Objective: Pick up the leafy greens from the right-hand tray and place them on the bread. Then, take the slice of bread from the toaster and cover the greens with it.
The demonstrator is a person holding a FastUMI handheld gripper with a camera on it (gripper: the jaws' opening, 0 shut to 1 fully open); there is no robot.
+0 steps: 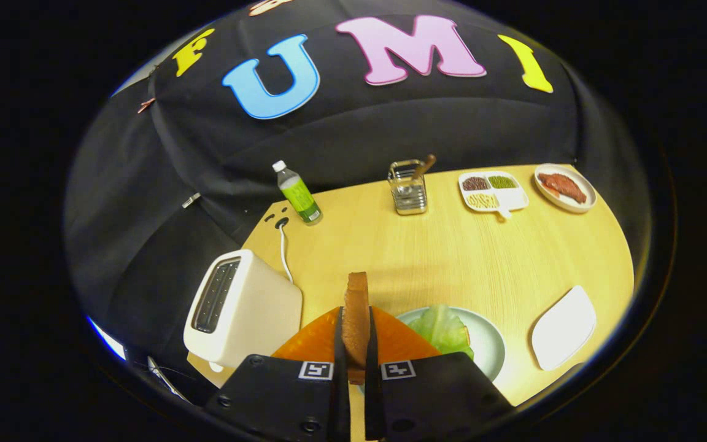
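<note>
Bread slice (pixel 356 316) stands between the tongs (pixel 355 344); toaster (pixel 240 313) left, greens (pixel 442 328) on plate (pixel 488 344) right.

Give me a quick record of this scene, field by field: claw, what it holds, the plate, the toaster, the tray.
claw: shut on the brown bread slice, held upright on edge
plate: pale round plate with green lettuce leaf, just ahead to the right of the fingers
toaster: white toaster left of the claw, slots look empty
tray: white rectangular tray, bare, right of the plate
table: light wooden table
</note>
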